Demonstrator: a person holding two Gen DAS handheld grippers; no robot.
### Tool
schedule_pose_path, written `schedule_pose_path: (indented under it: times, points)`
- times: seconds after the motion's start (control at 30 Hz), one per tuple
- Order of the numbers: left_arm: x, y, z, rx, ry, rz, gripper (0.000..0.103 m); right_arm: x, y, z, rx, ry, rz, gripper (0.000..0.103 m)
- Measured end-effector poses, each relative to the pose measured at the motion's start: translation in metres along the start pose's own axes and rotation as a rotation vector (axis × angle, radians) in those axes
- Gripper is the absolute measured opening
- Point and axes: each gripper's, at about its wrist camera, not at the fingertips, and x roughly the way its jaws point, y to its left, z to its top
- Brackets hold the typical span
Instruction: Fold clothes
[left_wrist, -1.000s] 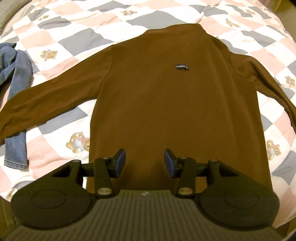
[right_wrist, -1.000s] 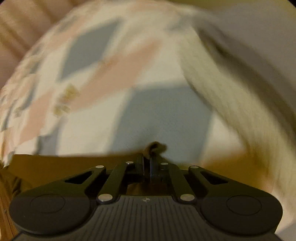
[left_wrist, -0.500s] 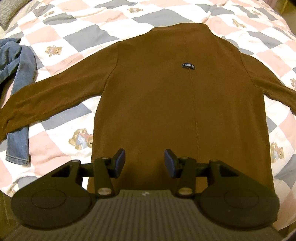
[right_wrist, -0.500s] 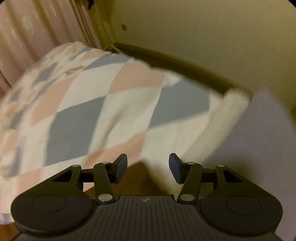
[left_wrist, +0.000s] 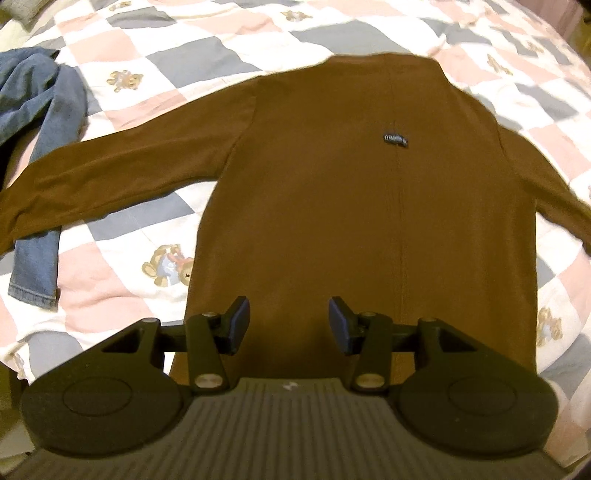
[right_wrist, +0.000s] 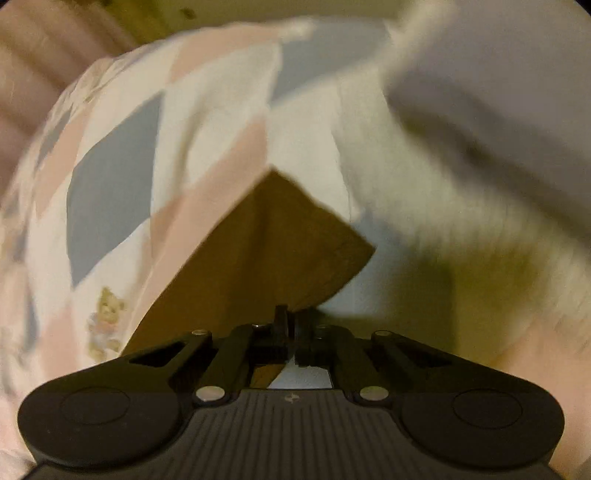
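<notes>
Half a second earlier parted, the right gripper (right_wrist: 290, 325) is now clamped on the brown sweater's (left_wrist: 369, 206) cuff (right_wrist: 295, 254), sweater spread flat on the quilt (left_wrist: 184, 48). Sleeve-folding is judged begun; an inward carry is called for. Left gripper (left_wrist: 287, 325): open, over the hem.

1. A checkered quilt (left_wrist: 192, 62) with teddy-bear prints is covering the bed.
2. A brown sweater (left_wrist: 351, 192) is lying flat on it, sleeves spread.
3. Blue jeans (left_wrist: 40, 110) are lying crumpled at left, partly under one sleeve.
</notes>
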Motion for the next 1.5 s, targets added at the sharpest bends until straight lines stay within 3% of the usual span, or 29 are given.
schedule_pose_path:
  times: [0.03,0.07,0.1,0.13,0.23,0.3,0.37,0.5,0.7,0.77,0.97,1.07,1.13,1.23,1.3,1.33,1.5]
  points:
    - [-0.002,0.004,-0.001,-0.015,-0.006,-0.003,0.044,-0.004,0.007,0.001,-0.057,-0.011,-0.036,0.002]
    - [-0.003,0.010,-0.003,-0.033,-0.011,0.001,0.045,-0.005,0.014,0.001,-0.108,-0.007,-0.070,0.014]
    - [-0.003,0.016,-0.005,-0.052,-0.015,0.006,0.045,-0.006,0.020,-0.002,-0.146,0.019,-0.119,0.055]
    - [-0.002,0.023,-0.008,-0.073,-0.015,0.017,0.046,-0.006,0.026,-0.004,-0.184,0.043,-0.167,0.089]
    - [-0.002,0.049,-0.019,-0.149,-0.022,0.055,0.046,-0.034,0.033,-0.022,-0.197,-0.033,-0.156,0.084]
    - [-0.005,0.074,-0.029,-0.217,-0.034,0.073,0.046,-0.047,0.033,-0.039,-0.175,-0.017,-0.103,0.084]
    - [-0.011,0.102,-0.038,-0.296,-0.050,0.082,0.046,-0.059,0.041,-0.067,-0.191,0.042,0.018,0.083]
    - [-0.026,0.168,-0.054,-0.447,-0.098,0.121,0.046,-0.072,0.078,-0.137,-0.306,0.175,0.122,0.082]
    - [-0.052,0.271,-0.052,-0.504,-0.228,0.226,0.046,-0.113,0.146,-0.245,-0.510,0.332,0.274,0.082]
    - [-0.056,0.310,-0.045,-0.508,-0.267,0.263,0.046,-0.133,0.164,-0.273,-0.561,0.343,0.312,0.082]
    - [-0.030,0.423,-0.015,-0.533,-0.283,0.338,0.048,-0.175,0.190,-0.328,-0.527,0.353,0.306,0.085]
    - [0.000,0.459,0.004,-0.516,-0.252,0.304,0.048,-0.183,0.193,-0.358,-0.477,0.358,0.260,0.085]
    - [0.019,0.468,0.017,-0.448,-0.233,0.287,0.048,-0.188,0.193,-0.377,-0.453,0.359,0.242,0.086]
    - [0.039,0.474,0.032,-0.346,-0.233,0.242,0.040,-0.197,0.191,-0.406,-0.445,0.365,0.214,0.086]
    - [0.046,0.477,0.038,-0.315,-0.241,0.234,0.027,-0.203,0.190,-0.425,-0.443,0.370,0.194,0.086]
    - [0.047,0.479,0.040,-0.303,-0.242,0.235,0.002,-0.205,0.190,-0.433,-0.440,0.378,0.185,0.086]
    - [0.011,0.482,0.037,-0.234,-0.412,0.274,0.003,-0.217,0.193,-0.451,-0.447,0.367,0.179,0.086]
